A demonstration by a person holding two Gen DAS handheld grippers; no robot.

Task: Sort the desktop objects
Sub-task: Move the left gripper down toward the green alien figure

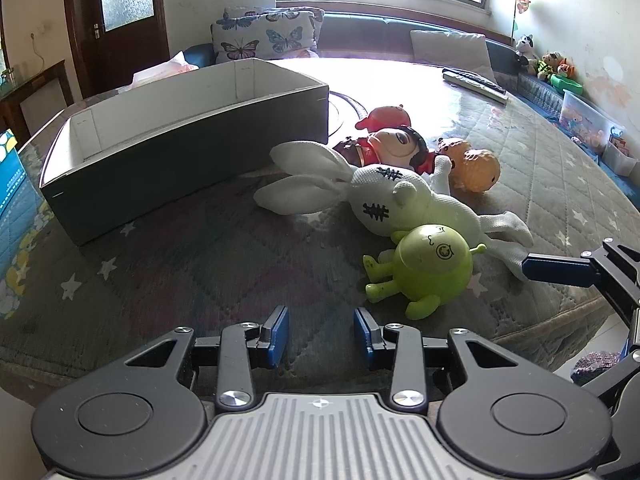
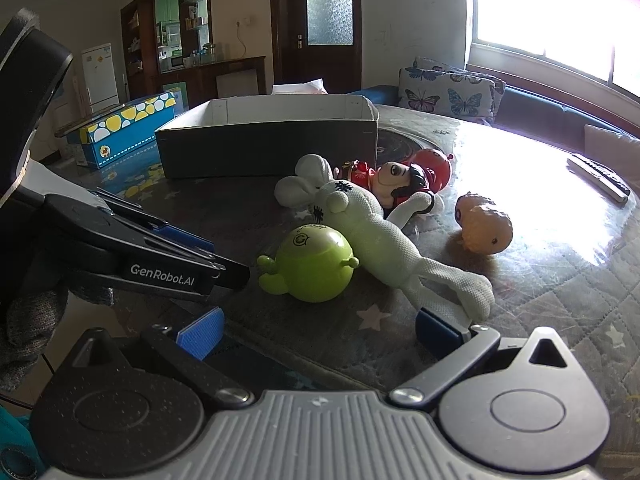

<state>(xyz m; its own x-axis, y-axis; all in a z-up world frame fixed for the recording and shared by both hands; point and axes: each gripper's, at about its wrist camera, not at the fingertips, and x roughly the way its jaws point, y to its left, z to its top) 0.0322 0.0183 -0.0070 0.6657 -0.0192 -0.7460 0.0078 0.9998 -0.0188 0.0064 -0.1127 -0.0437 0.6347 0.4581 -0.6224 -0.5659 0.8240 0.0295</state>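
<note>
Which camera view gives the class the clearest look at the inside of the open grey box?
The left wrist view. It looks down into the grey box, showing its white inner walls and part of the bottom. The right wrist view sees the box from lower down: mostly its dark outer side, with only a strip of inner wall.

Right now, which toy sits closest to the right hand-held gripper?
The rabbit: its leg end lies almost at the right hand-held gripper, beside one pad. The green ball toy is farther up; the doll and orange toy farther still.

Butterfly cushions [image 1: 264, 36], wooden door [image 2: 316, 20]
</note>
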